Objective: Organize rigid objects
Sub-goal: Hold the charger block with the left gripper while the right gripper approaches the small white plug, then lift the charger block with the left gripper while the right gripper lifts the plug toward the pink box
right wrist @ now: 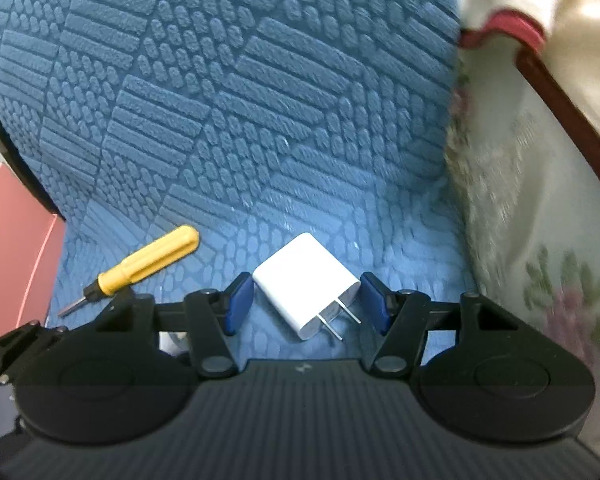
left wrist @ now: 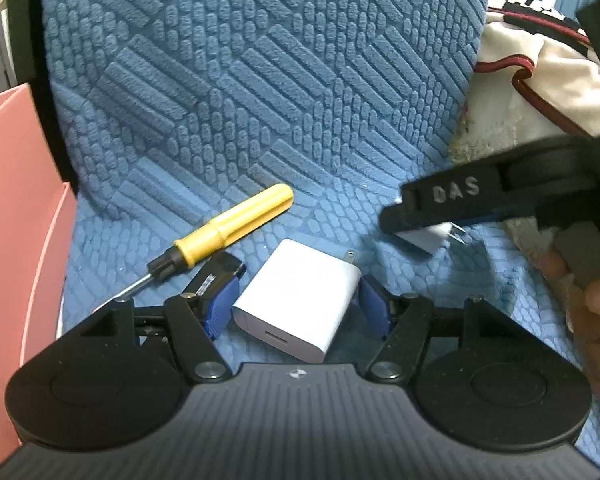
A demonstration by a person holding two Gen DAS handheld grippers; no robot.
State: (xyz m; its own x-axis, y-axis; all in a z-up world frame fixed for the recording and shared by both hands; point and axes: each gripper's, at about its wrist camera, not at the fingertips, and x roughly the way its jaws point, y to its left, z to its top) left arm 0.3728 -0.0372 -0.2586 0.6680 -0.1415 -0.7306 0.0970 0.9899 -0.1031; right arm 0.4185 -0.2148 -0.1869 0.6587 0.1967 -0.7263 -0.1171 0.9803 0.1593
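Observation:
A white charger (left wrist: 300, 300) with a USB port facing me lies on the blue textured chair seat (left wrist: 340, 224), between the open blue fingers of my left gripper (left wrist: 296, 302). A second white charger (right wrist: 306, 286), prongs toward the camera, lies between the open fingers of my right gripper (right wrist: 306, 304); it also shows in the left wrist view (left wrist: 428, 238) under the right gripper (left wrist: 424, 220). A yellow-handled screwdriver (left wrist: 228, 228) lies to the left of both chargers, also in the right wrist view (right wrist: 148, 258). Neither charger is clamped.
A pink bin (left wrist: 16, 240) stands at the left of the seat, also in the right wrist view (right wrist: 12, 240). The blue chair back (left wrist: 260, 60) rises behind. Cream floral fabric with dark red trim (right wrist: 540, 180) lies at the right.

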